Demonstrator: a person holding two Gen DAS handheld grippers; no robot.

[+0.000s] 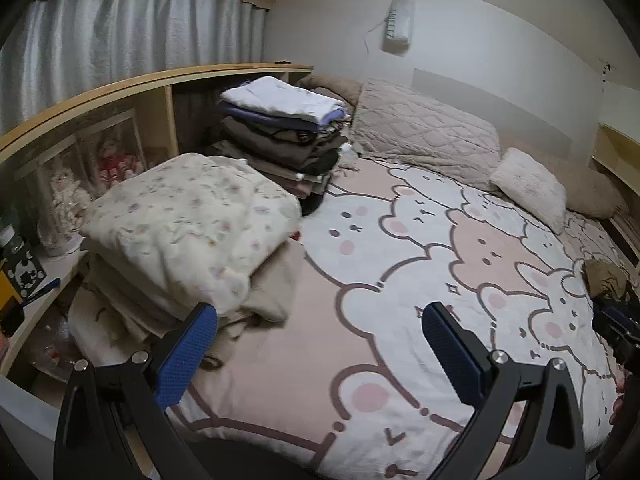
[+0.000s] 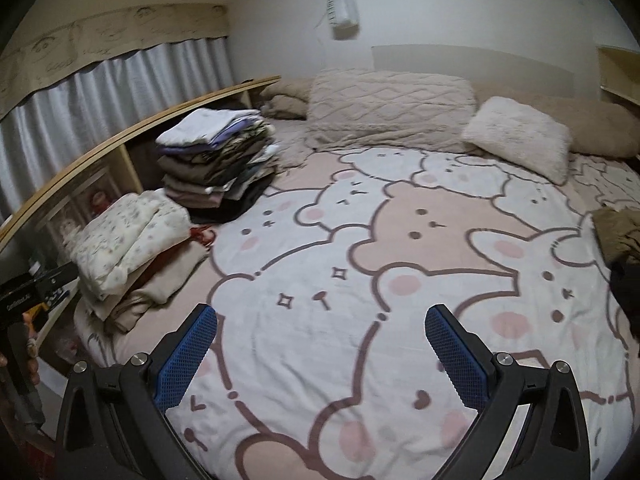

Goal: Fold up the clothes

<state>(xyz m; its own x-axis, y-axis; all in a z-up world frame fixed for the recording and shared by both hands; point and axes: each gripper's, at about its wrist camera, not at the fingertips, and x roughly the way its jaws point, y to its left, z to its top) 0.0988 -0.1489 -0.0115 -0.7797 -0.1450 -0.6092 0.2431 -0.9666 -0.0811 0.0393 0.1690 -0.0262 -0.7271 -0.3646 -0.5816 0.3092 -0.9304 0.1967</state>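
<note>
My left gripper (image 1: 320, 316) hangs open over the bed, nothing between its blue pads. Just left of it sits a folded floral cream garment (image 1: 192, 224) on a low pile of beige folded pieces. Behind that rises a tall stack of folded clothes (image 1: 280, 132) with a white piece on top. My right gripper (image 2: 320, 316) is open too, above the bear-print blanket (image 2: 360, 240). The floral pile (image 2: 128, 232) and the tall stack (image 2: 216, 160) lie to its far left. A crumpled olive-brown garment (image 2: 616, 236) lies at the right edge, also seen as a brown lump (image 1: 604, 276).
Beige quilted pillows (image 2: 388, 108) and a fluffy white cushion (image 2: 520, 136) line the head of the bed. A wooden shelf unit (image 1: 132, 84) with dolls runs along the left side, curtains behind it. The other gripper's body (image 1: 616, 328) shows at the right edge.
</note>
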